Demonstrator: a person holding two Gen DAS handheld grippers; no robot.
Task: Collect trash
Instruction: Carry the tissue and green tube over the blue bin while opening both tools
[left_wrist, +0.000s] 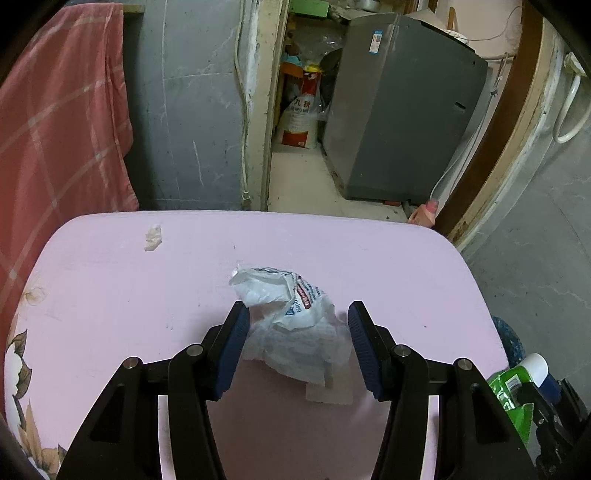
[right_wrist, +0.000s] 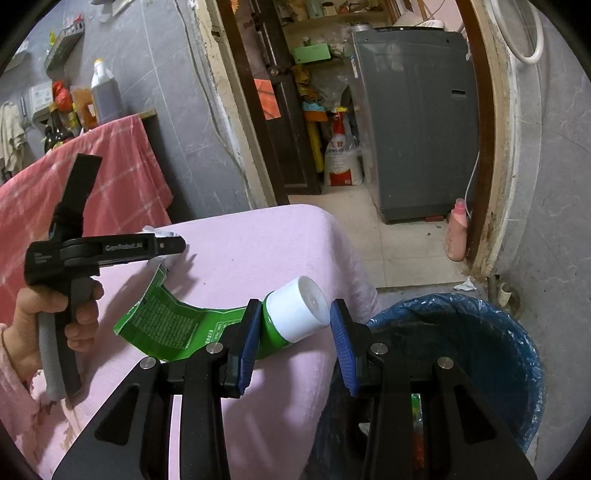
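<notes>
**Green tube pinched at the neck, crumpled bag sitting loose on the pink table**

The right gripper (right_wrist: 295, 325) has its blue pads closed on a flattened green tube (right_wrist: 177, 325) with a fat white cap (right_wrist: 299, 308). It's gripped right at the green neck under the cap, hanging past the table's right edge next to the blue-lined trash bin (right_wrist: 480, 332). The tube's long axis runs roughly side to side: cap end toward the bin and a bit up, squashed tail curling left over the table (right_wrist: 258, 243), covered in tiny white print.

The left gripper (left_wrist: 297, 332) is about half open, pads on either side of a crumpled white plastic bag (left_wrist: 291, 314) with blue and red printing, mid-table. The left pad is right against the bag and the right one stands apart, so nothing's actually held.

Only the left wrist view shows the whole bag, plus a small white tissue scrap (left_wrist: 152, 238) near the far left corner. Only the right wrist view shows the bin's opening and the person's hand (right_wrist: 48, 325) around the left gripper's grey handle.
</notes>
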